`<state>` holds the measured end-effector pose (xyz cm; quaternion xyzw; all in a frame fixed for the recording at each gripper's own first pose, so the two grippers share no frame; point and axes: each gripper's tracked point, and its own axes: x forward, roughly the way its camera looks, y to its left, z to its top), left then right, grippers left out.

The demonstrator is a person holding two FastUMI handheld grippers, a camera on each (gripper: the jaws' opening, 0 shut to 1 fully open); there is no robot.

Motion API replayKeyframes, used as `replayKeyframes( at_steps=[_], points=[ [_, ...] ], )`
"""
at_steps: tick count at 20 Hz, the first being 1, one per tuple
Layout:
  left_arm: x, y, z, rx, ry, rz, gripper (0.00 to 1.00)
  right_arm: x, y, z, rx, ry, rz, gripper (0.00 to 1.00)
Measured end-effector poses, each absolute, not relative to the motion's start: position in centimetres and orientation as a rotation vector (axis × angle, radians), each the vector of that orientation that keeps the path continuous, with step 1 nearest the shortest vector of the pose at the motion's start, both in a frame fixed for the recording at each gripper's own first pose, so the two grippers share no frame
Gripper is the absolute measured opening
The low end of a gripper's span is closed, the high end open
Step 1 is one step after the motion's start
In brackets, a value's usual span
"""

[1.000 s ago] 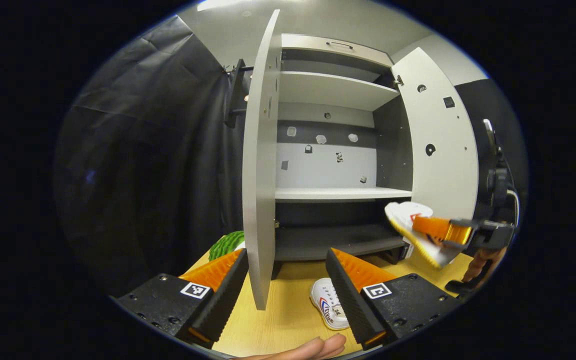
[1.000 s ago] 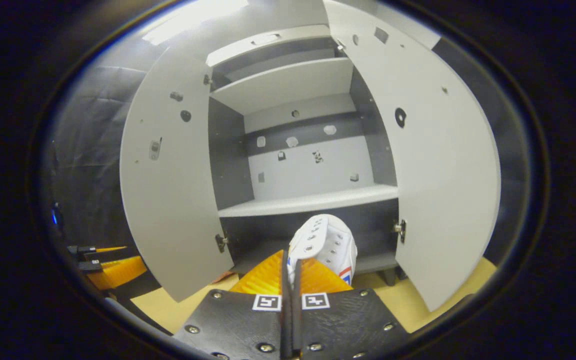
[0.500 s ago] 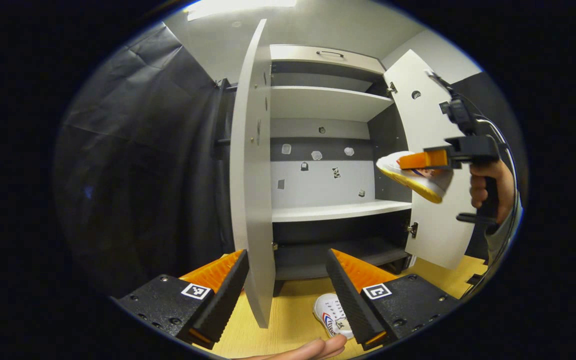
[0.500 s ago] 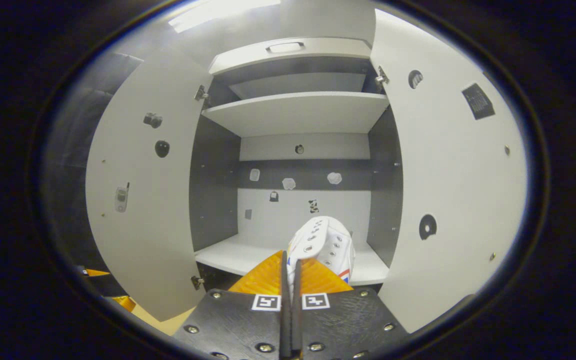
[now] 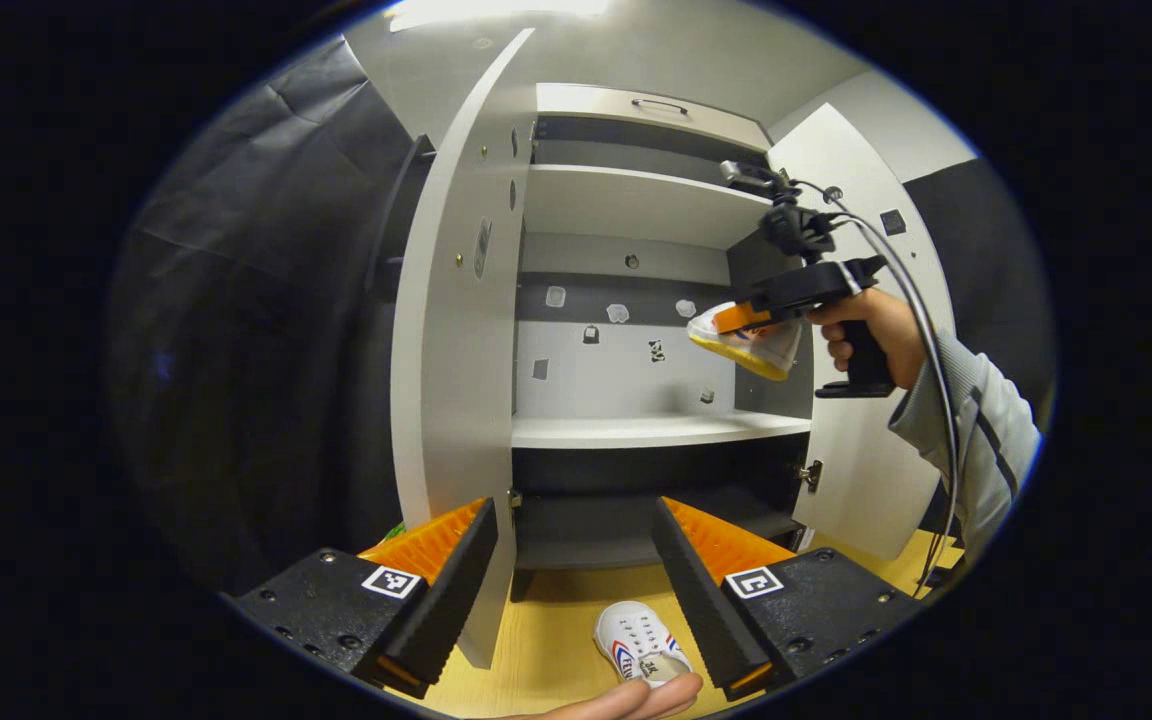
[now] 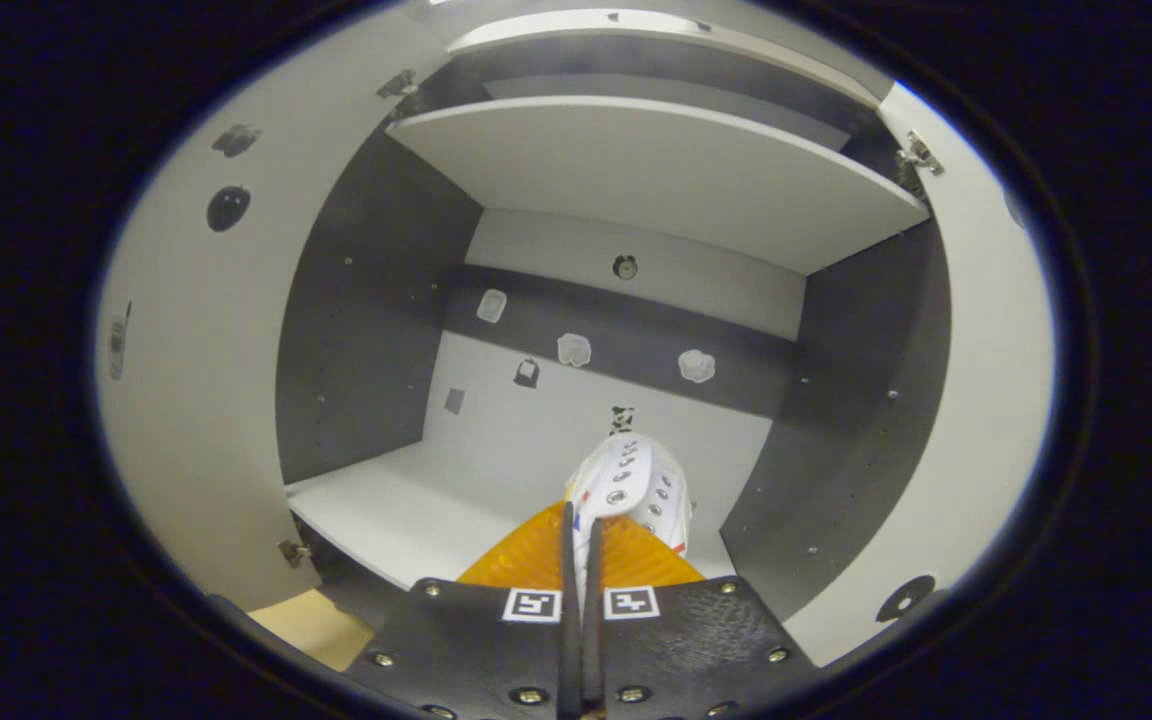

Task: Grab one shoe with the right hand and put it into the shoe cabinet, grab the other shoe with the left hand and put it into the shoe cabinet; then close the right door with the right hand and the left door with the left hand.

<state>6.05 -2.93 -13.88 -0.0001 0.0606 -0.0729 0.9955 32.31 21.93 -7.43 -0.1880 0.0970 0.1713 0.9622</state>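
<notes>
My right gripper (image 6: 581,520) is shut on a white shoe (image 6: 631,485) by its upper edge, with the toe pointing into the open shoe cabinet. It hangs above the white middle shelf (image 6: 406,510), near the right inner wall. The left gripper view has that right gripper (image 5: 736,320) and its yellow-soled shoe (image 5: 751,345) inside the cabinet opening, above the shelf (image 5: 646,430). My left gripper (image 5: 576,570) is open and low in front of the cabinet. The other white shoe (image 5: 636,640) lies on the wooden floor between its fingers, a little ahead of them.
Both cabinet doors stand open: the left door (image 5: 451,350) juts out close to my left gripper, the right door (image 5: 856,450) behind a sleeved arm (image 5: 976,430). A dark lower shelf (image 5: 596,525) sits below. A fingertip (image 5: 626,700) shows at the bottom.
The right gripper has carried its shoe up from near the floor and forward into the cabinet, over the middle shelf. The left gripper stayed open and drifted slightly.
</notes>
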Motion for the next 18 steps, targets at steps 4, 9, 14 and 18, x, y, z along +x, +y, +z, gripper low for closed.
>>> replayKeyframes(
  at_steps=[4, 9, 14, 18],
  points=[
    [5.7, -3.9, -14.3, -0.033, 0.133, -0.193, 0.95, 36.2, 20.7, -11.5, -0.49, 0.273, 0.279, 0.01],
    [5.7, -5.2, -13.5, -0.018, 0.094, -0.252, 0.92, 40.1, 20.9, -15.3, -0.542, 0.331, 0.294, 0.02],
    [5.6, -5.8, -13.3, -0.042, 0.066, -0.283, 0.94, 41.0, 20.7, -18.0, -0.431, 0.417, 0.308, 0.06],
    [5.9, -6.1, -14.4, -0.035, 0.108, -0.268, 0.95, 41.0, 19.0, -16.3, -0.346, 0.379, 0.248, 0.32]
  ],
)
